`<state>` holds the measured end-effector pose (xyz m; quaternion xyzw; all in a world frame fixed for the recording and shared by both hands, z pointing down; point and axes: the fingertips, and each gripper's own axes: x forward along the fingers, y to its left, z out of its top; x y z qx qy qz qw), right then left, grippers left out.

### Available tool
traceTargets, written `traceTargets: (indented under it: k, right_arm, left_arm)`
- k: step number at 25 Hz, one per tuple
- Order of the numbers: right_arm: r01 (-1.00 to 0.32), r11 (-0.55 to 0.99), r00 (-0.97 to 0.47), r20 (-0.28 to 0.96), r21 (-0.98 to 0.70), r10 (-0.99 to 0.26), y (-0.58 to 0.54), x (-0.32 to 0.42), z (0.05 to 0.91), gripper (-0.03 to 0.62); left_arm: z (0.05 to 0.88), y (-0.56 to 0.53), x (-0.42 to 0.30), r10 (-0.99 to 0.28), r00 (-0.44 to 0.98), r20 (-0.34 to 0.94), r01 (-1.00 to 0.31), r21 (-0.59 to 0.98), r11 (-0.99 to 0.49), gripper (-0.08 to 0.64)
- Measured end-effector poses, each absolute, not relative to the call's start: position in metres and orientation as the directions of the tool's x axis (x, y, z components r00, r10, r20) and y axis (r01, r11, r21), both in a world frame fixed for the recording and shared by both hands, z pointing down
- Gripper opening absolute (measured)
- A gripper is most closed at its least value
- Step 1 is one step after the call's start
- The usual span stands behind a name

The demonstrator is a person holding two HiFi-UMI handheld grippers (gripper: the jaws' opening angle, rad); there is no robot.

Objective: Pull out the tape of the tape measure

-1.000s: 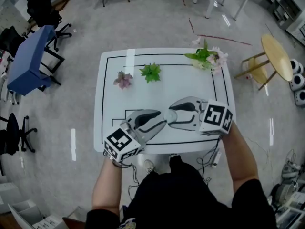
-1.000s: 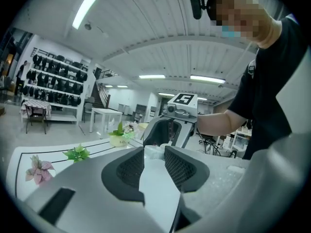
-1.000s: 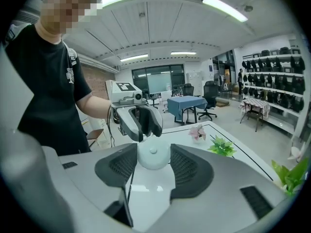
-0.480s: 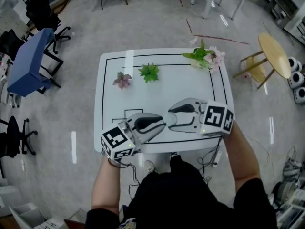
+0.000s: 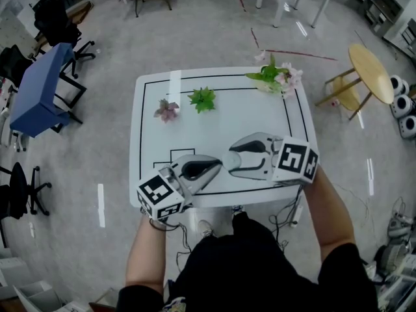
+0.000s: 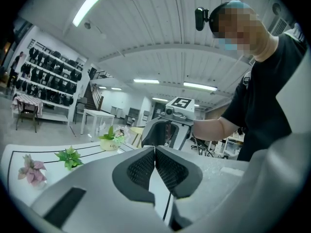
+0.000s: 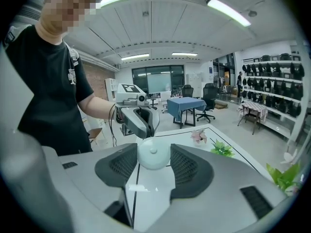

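First, from the head view: left gripper (image 5: 212, 169) and right gripper (image 5: 230, 159) held over the near part of a white table (image 5: 149, 109), tips turned toward each other and very near. Further back on the table, a small pink plant (image 5: 168, 108), a green plant (image 5: 203, 99) and a flowerpot with pink blossoms (image 5: 274, 78). Next, from the left gripper view: jaws just closed, pads (image 6: 143, 169) pressed flat together, with nothing to make out between them; right gripper directly opposite. Lastly, from the right gripper view: jaws wide apart yet clamped on a round white tape measure (image 7: 153, 154), gripped at the tips from both sides, above the table; left gripper just behind it.
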<state>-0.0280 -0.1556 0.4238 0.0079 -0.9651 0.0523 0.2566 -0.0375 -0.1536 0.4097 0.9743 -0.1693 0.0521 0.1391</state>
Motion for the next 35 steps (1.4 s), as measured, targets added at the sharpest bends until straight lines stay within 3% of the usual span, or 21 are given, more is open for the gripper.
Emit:
traceTargets:
  k: [11,23,35]
  right_arm:
    - [-0.193,0.978,-0.843,0.524,-0.08,-0.123,-0.166,-0.035,0.433,0.212]
    - [-0.397,0.905,-0.799,0.543,-0.156,-0.257,-0.182,-0.04,0.442,0.212]
    - [-0.503,0.84,-0.758,0.572,-0.205,-0.314,-0.19,-0.031,0.451,0.212]
  left_arm:
    - [0.417,-0.168,-0.051,-0.499,0.838,0.218,-0.535,0.156,-0.83,0.006]
    - [0.423,-0.188,-0.074,-0.725,0.645,0.24,-0.763,0.155,-0.628,0.006]
    - [0.427,-0.192,-0.089,-0.768,0.575,0.283,-0.818,0.185,-0.545,0.006]
